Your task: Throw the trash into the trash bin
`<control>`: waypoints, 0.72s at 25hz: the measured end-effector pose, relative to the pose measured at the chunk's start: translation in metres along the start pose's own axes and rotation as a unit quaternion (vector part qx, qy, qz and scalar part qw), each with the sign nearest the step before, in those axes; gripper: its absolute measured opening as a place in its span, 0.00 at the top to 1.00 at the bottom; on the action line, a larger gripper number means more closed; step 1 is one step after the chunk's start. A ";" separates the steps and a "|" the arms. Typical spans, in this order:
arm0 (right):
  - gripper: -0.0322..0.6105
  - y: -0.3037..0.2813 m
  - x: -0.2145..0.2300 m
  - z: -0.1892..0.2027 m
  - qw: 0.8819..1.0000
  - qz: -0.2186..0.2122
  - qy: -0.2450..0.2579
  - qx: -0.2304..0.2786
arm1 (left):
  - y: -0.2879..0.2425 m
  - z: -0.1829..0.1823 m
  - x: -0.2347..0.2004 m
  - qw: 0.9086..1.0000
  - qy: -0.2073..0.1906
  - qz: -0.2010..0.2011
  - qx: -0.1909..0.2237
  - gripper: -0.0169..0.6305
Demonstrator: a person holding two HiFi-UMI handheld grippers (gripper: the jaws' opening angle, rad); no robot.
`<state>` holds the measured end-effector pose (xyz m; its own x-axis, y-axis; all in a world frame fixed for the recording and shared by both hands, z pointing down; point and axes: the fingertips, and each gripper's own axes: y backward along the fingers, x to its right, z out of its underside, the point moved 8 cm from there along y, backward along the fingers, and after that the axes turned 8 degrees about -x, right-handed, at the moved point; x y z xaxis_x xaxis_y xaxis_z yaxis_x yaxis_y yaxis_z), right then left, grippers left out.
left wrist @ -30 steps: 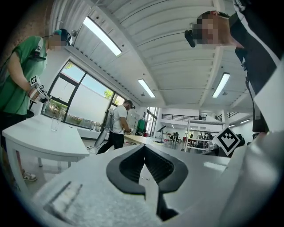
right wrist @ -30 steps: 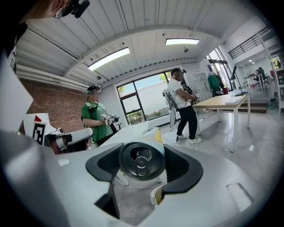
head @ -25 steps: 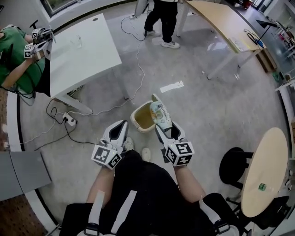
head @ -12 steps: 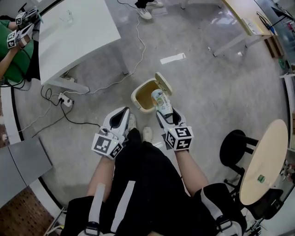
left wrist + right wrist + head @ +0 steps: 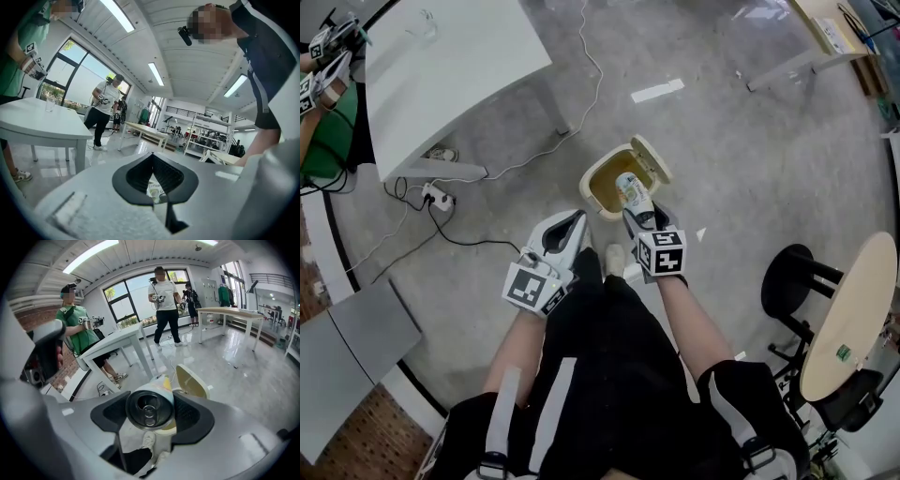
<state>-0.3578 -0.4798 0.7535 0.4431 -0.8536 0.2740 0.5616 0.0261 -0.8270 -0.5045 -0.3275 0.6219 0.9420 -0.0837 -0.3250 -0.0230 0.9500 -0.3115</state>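
Gripping can point(image 5: 630, 188) lengthwise along right tongs point(image 5: 643, 214), pointing down at bin point(image 5: 592, 179) | left tongs point(image 5: 577, 217) closed

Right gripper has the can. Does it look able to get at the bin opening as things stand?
Probably yes. The trash bin has its lid flipped open, and the right gripper, shut on the can, holds the can's far end over the opening. Nothing visible sits between them.
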 end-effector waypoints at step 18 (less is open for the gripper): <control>0.51 -0.141 0.000 0.011 0.957 0.038 0.191 -0.213 | 0.027 -0.001 -0.070 0.999 0.001 -0.020 -0.030 0.97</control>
<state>-0.4292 -0.4780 0.8755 0.1373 -0.9878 0.0730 0.1651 -0.0498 -0.9850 -0.5717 -0.2960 0.6351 0.9422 -0.1209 -0.3124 -0.0059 0.9265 -0.3763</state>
